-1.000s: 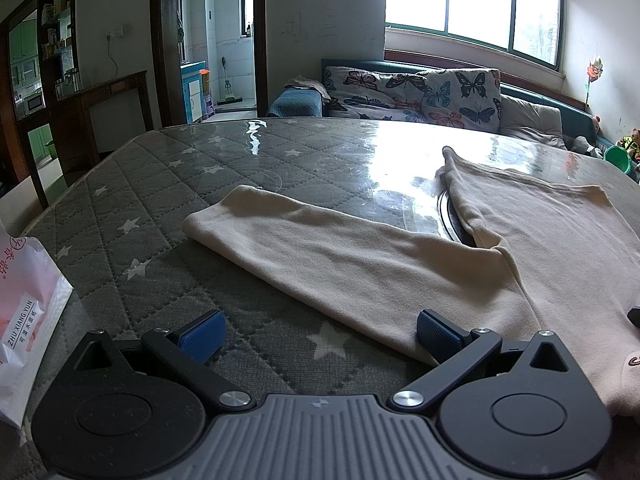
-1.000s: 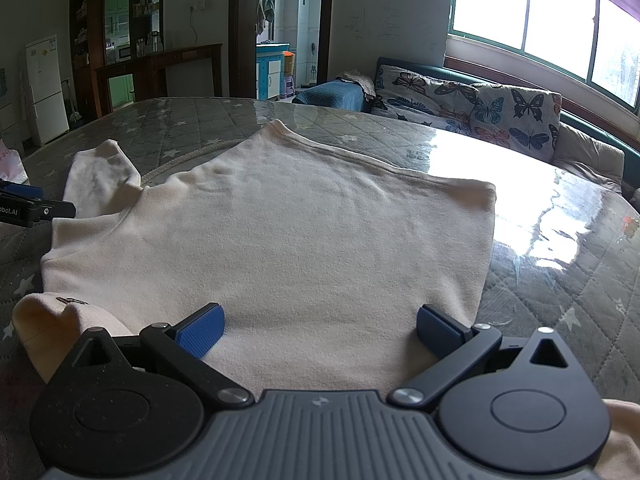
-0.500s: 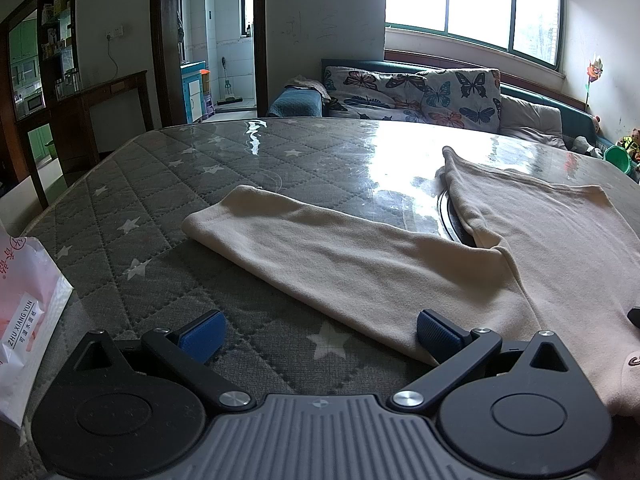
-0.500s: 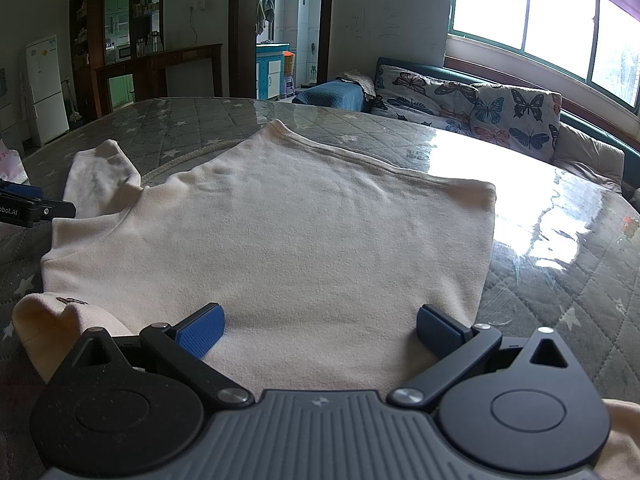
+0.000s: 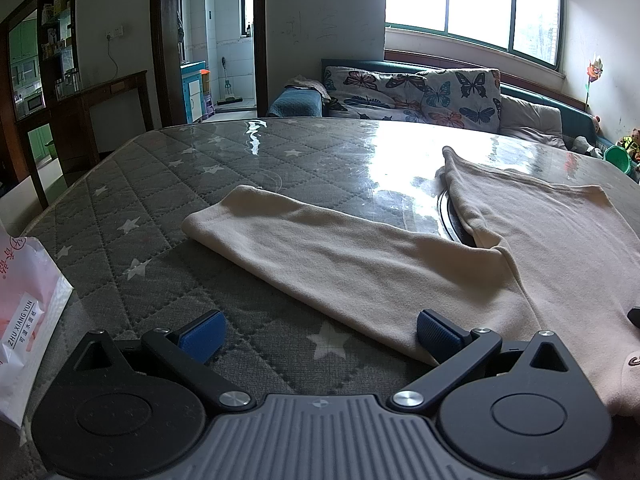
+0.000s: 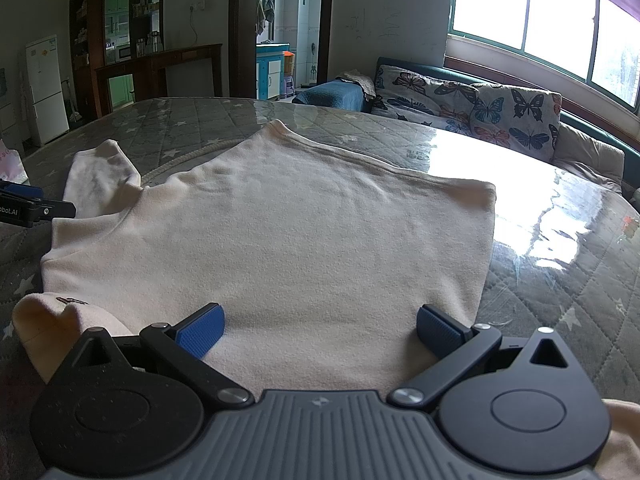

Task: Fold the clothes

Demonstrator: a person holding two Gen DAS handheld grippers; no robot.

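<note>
Left claw (image 5: 318, 332) spread wide, low beside sleeve (image 5: 340, 256); right claw (image 6: 318, 330) spread over sweater (image 6: 280, 232), flat on glass-topped counter (image 5: 320, 168). Soft, light, limp fleece; likely slides on glass. Best pinched at cuff or hem.
</note>
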